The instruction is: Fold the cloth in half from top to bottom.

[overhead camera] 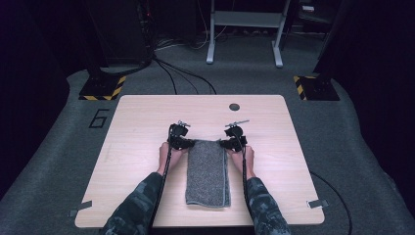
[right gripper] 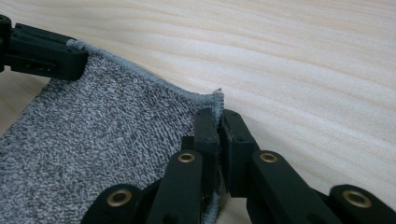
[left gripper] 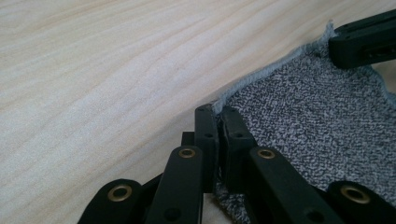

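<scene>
left gripper view shows my left gripper (left gripper: 217,111) clenched on a far corner of the grey towel (left gripper: 317,121). my right gripper (right gripper: 218,112) pinches the other far corner, hem between its jaws. from above, the folded towel (overhead camera: 207,171) lies flat mid-table (overhead camera: 147,117), between my forearms.
</scene>
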